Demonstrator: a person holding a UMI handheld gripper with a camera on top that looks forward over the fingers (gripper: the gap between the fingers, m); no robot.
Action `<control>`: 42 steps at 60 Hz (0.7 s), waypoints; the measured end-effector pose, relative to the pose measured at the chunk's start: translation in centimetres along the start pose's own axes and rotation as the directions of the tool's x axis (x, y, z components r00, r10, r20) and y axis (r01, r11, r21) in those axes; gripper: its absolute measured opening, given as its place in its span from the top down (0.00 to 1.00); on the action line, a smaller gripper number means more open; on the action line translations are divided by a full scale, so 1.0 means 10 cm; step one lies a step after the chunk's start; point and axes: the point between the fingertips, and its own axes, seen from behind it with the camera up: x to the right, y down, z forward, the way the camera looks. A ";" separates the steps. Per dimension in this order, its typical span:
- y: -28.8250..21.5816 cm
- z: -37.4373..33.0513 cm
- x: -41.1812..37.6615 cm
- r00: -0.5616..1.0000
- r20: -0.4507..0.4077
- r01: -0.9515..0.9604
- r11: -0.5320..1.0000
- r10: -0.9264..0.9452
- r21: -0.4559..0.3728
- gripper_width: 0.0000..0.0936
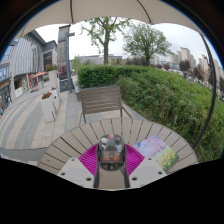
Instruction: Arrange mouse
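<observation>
A dark mouse (111, 152) with reddish parts sits between my gripper's (111, 160) two fingers, over the near part of a round slatted wooden table (75, 143). The magenta pads (90, 159) press against both of its sides, so the gripper is shut on the mouse. The mouse's underside and whether it touches the table are hidden.
A crumpled white and yellow-green cloth (158, 151) lies on the table to the right of the fingers. A slatted wooden chair (103, 101) stands just beyond the table. A green hedge (170, 95) runs along the right; paved ground and buildings lie to the left.
</observation>
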 end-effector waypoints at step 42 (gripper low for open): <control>0.95 0.88 1.90 0.993 -0.105 -0.075 0.963 0.049 -0.258 0.10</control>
